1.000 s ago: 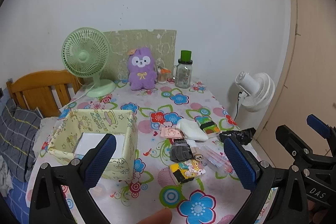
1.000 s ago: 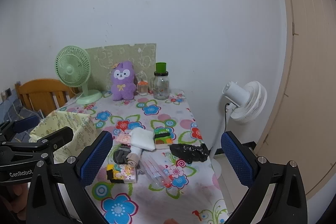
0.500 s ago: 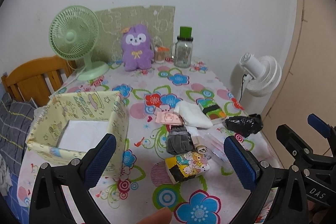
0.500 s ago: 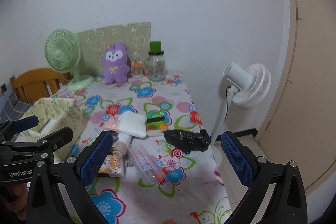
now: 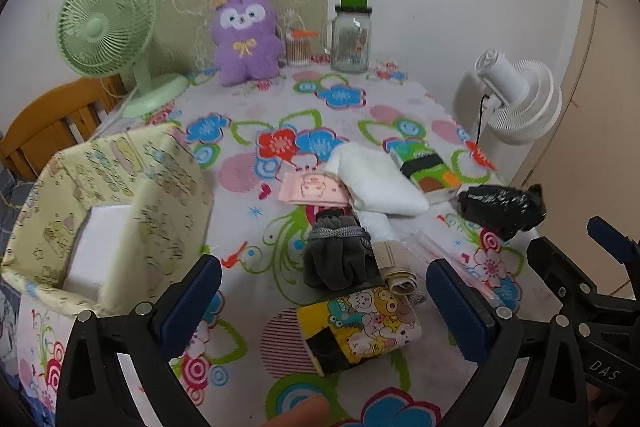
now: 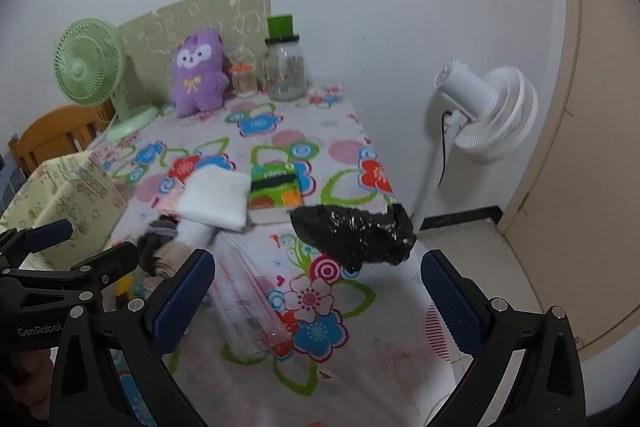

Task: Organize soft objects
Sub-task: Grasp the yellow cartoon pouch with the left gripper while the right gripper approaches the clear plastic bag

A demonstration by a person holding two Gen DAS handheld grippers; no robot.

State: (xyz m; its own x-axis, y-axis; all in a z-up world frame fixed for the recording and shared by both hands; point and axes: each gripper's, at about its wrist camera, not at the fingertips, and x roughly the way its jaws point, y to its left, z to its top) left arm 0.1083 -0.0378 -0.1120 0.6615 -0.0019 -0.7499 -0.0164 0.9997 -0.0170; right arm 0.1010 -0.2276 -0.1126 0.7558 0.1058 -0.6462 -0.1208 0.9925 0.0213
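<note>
A heap of soft things lies mid-table: a folded white cloth [image 5: 376, 183], a grey velvet scrunchie [image 5: 336, 259], a pink pack [image 5: 312, 191], a cartoon-print pouch [image 5: 360, 327], a beige roll [image 5: 396, 263] and a green pack [image 5: 428, 167]. A crumpled black plastic bag [image 6: 356, 231] sits at the table's right edge. A yellow fabric box [image 5: 100, 211] stands at the left with a white pad inside. My left gripper [image 5: 320, 307] hangs open above the pouch. My right gripper [image 6: 316, 303] is open too, low over a clear plastic sleeve [image 6: 248, 303], short of the black bag.
At the back stand a green desk fan [image 5: 108, 35], a purple plush [image 5: 244, 39], a swab jar [image 5: 298, 47] and a glass jar with a green lid [image 5: 352, 35]. A white floor fan [image 6: 484, 115] is beyond the table's right edge. A wooden chair [image 5: 44, 123] is left.
Both grippers have moved forward and tilted down toward the table; the heap and the black bag appear larger and nearer. Both stay open and hold nothing.
</note>
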